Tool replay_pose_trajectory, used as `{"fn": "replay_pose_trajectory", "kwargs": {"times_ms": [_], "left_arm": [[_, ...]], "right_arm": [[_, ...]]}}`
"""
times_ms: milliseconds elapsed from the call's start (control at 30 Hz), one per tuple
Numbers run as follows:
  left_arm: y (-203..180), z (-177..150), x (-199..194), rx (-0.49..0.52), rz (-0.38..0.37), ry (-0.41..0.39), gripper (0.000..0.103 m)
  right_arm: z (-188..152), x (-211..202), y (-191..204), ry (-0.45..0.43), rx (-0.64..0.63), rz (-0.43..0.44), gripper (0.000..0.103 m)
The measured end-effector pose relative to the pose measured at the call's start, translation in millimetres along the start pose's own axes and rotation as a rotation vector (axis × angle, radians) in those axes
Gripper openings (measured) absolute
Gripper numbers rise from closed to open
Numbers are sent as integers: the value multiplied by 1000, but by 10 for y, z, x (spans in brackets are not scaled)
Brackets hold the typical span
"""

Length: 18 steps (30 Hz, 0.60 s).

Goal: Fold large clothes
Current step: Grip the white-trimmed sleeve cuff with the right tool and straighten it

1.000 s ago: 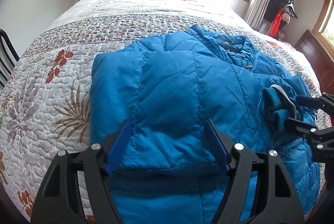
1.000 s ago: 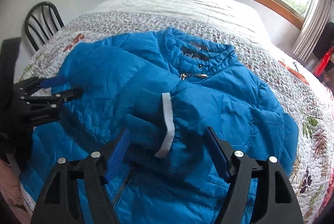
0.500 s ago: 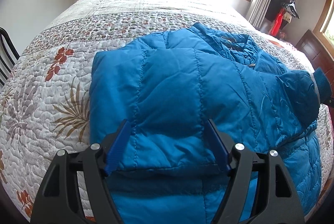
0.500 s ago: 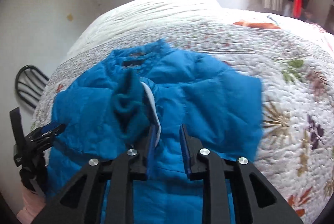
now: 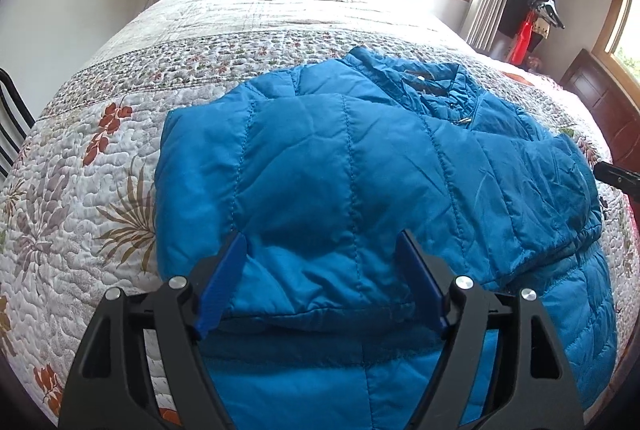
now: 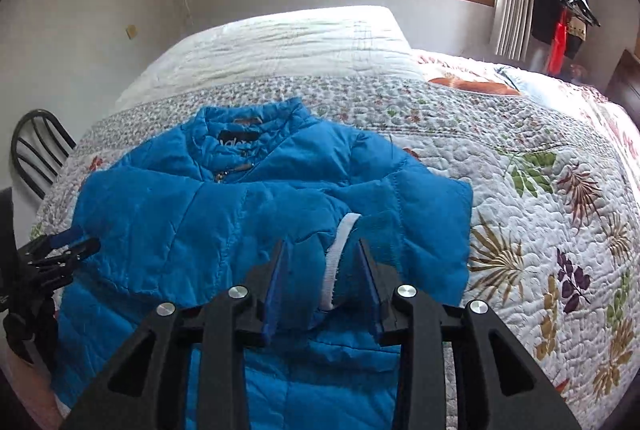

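You are mid-fold on the blue puffer jacket (image 6: 224, 230) lying centre-frame on the quilted bed (image 6: 540, 197): your right gripper (image 6: 322, 282) straddles the white-trimmed cuff (image 6: 340, 254), jaws parted, your left gripper (image 5: 320, 282) gapes over the sleeve (image 5: 304, 189), so next grip the hem.

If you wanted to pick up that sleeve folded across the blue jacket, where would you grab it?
Probably at the cuff, coming from the near side: it is the sleeve's loose end, lying on top of the jacket, between the right gripper's open fingers.
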<state>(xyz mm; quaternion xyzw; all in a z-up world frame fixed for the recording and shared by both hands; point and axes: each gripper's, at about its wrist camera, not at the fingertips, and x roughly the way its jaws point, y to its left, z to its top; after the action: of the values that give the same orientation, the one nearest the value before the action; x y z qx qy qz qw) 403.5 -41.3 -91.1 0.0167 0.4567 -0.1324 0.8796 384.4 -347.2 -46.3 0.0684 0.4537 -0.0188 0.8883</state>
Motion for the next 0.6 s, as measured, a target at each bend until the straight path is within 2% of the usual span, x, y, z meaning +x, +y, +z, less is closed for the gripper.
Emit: {"fn": "replay_pose_trajectory", "kwargs": {"times_ms": [67, 133, 200, 267, 467, 533, 600], "left_arm": [[37, 1, 49, -6, 3, 11, 77], [74, 6, 84, -15, -12, 22, 77], [85, 2, 106, -21, -12, 26, 77], [70, -6, 108, -19, -3, 24, 77], [43, -4, -54, -28, 30, -26, 78], [57, 0, -56, -33, 36, -31, 78], [82, -3, 4, -38, 46, -16, 78]], "right_arm": [[-45, 240, -109, 69, 43, -16, 33], [-116, 429, -256, 117, 93, 34, 33], [-157, 496, -344, 118, 118, 76, 33], [-162, 455, -318, 111, 111, 65, 33], [-128, 53, -212, 25, 84, 61, 36], [-113, 83, -180, 30, 71, 42, 36], [-128, 252, -182, 72, 65, 6, 36]]}}
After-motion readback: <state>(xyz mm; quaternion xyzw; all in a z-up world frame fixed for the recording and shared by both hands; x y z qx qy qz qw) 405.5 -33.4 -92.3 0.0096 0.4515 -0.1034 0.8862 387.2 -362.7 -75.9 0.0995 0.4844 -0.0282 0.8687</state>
